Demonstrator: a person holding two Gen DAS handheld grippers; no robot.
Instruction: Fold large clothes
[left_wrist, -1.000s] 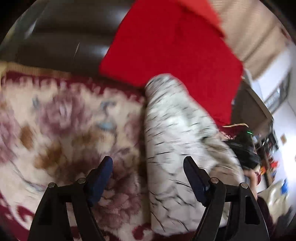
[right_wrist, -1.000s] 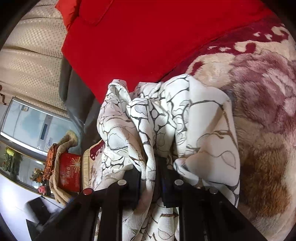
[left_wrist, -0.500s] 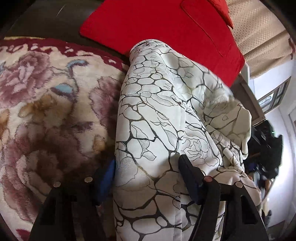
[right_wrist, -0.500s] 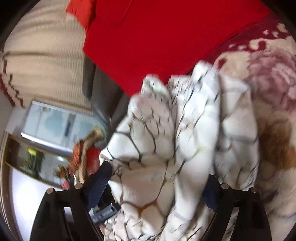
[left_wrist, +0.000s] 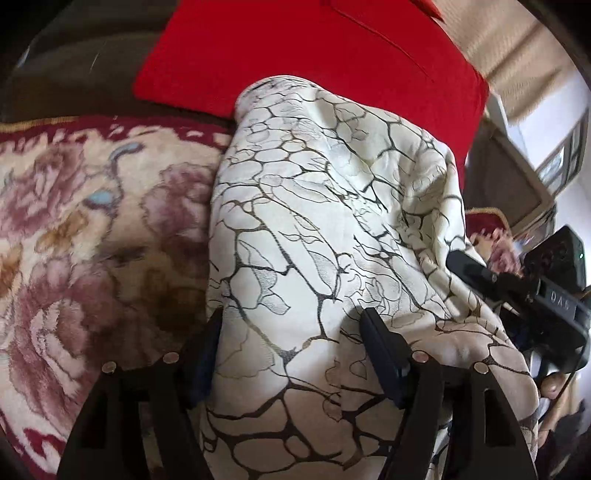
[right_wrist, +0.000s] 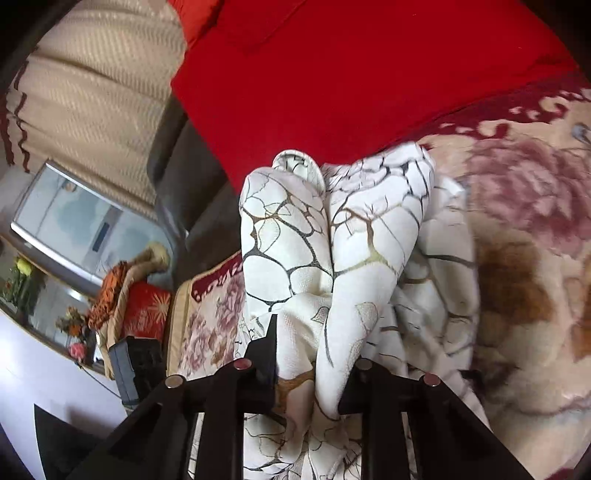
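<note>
Garment (left_wrist: 317, 229) runs lengthwise away from both grippers: left gripper (left_wrist: 291, 343) straddles it wide open, right gripper (right_wrist: 314, 354) pinches its bunched folds.

The bunched white garment (left_wrist: 317, 229) fills the gap between the left tongs (left_wrist: 290, 332). Left of it the floral blanket (left_wrist: 92, 240) lies bare. Behind, a red cushion (left_wrist: 303, 55) blocks the way; the right tongs (left_wrist: 480, 273) crowd the garment's right edge.

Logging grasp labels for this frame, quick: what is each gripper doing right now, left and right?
Left gripper: open, fingers straddling the white patterned garment, not clamped.
Right gripper: shut on a bunched fold of the garment.
</note>
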